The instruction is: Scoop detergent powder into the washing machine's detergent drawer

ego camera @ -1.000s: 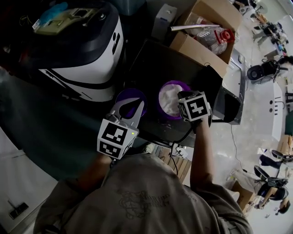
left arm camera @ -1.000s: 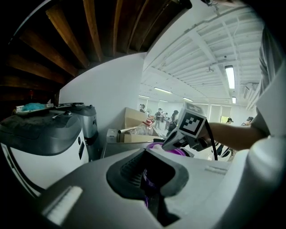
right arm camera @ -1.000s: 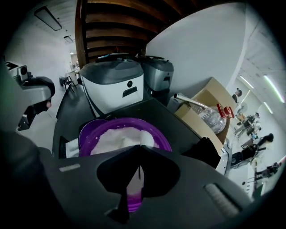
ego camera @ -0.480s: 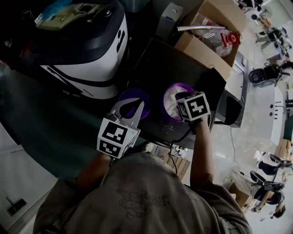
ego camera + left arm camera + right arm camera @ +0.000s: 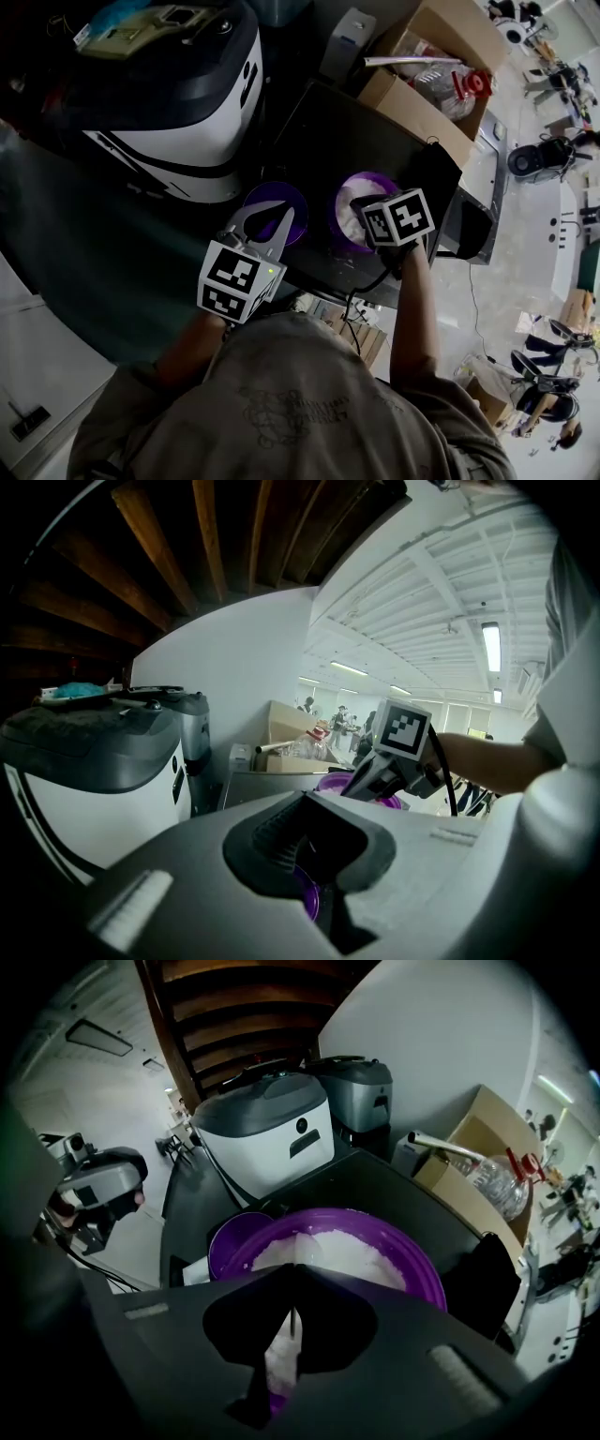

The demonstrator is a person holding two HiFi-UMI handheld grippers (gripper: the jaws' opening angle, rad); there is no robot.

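The right gripper [image 5: 293, 1288] has its jaws nearly together on the thin handle of a pale translucent scoop [image 5: 302, 1246]. The scoop's long axis runs straight out from the jaws and down, with its cup end in the white detergent powder [image 5: 352, 1255]. The powder fills a large purple plastic bowl [image 5: 349, 183] on a black tabletop [image 5: 347, 127]. A small purple bowl [image 5: 272, 199] sits just beside it on the left. Over it hangs the left gripper [image 5: 265, 216], jaws drawn together. Purple shows between its ridged pads, though I cannot tell whether they pinch the rim. A rounded white-and-black machine [image 5: 187, 122] stands beyond on the left. Brown cardboard boxes [image 5: 417, 108] crowd the table's far right edge.
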